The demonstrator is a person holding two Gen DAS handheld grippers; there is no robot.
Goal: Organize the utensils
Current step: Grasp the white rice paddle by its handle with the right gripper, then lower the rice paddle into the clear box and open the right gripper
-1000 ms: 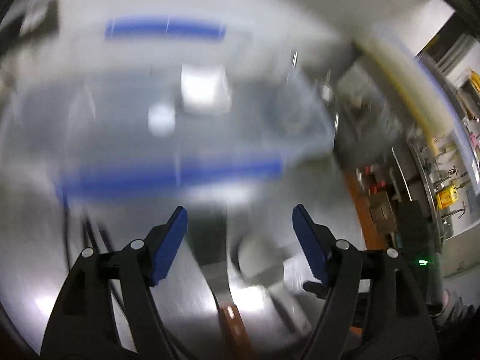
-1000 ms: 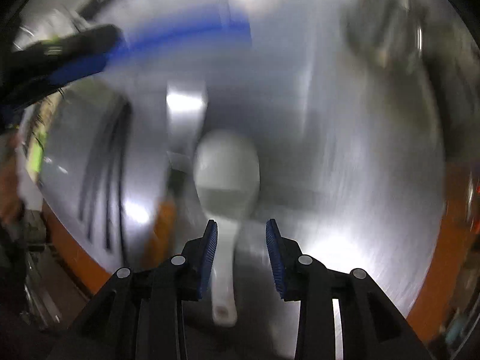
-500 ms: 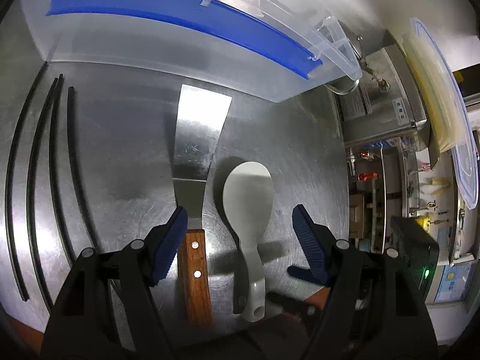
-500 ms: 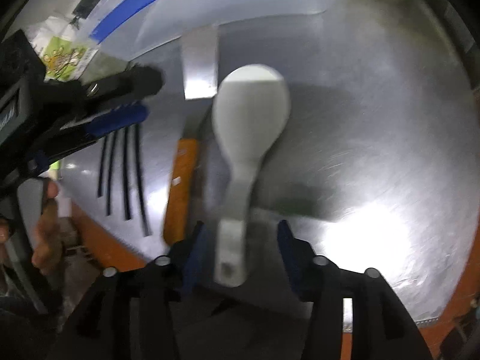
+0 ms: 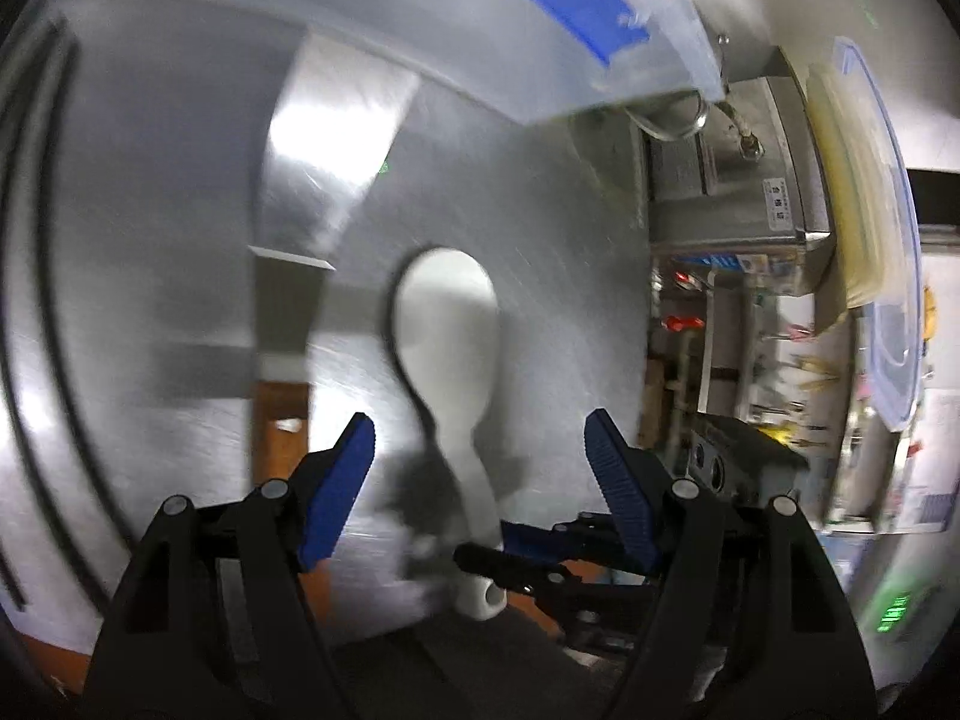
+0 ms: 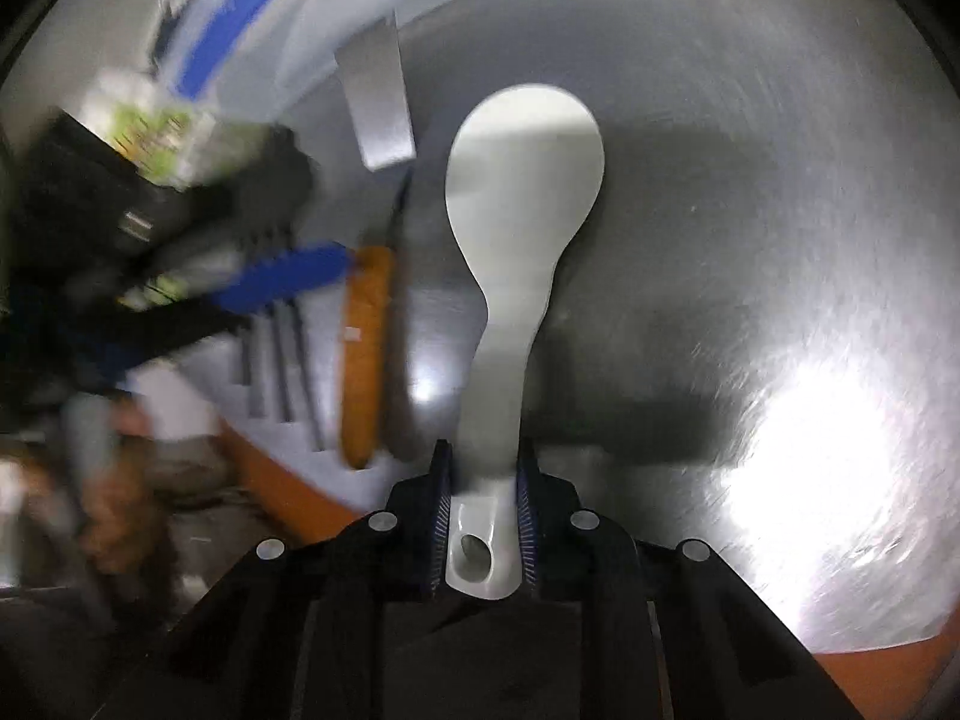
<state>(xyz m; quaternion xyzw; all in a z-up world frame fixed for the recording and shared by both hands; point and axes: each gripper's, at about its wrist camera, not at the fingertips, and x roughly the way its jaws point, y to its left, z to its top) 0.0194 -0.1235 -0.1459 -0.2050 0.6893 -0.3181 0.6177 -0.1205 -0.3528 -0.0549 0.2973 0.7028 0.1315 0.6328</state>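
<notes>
Your right gripper (image 6: 480, 516) is closing its jaws on the handle of the white rice spoon (image 6: 522, 180). The blue pads sit on both sides of the handle, right at the end with the little hole. The round part of the spoon sticks out past your fingertips, over the shiny metal table (image 6: 750, 210).

Just to the left of those fingers lies the flat turner (image 6: 366, 354). It has a brown wooden handle and a wide metal blade. It is right beside the spoon, so it is close to your grip.

Your left gripper (image 5: 480, 468) is let go and wide apart, with nothing pinched. The spoon handle runs between its fingers, but the pads do not touch it. The turner's wooden handle sits just left of its left finger.

Far past both sets of fingers is the clear plastic box (image 5: 600, 60) with a blue stripe. Some thin black sticks (image 6: 282, 360) lie left of the turner.
</notes>
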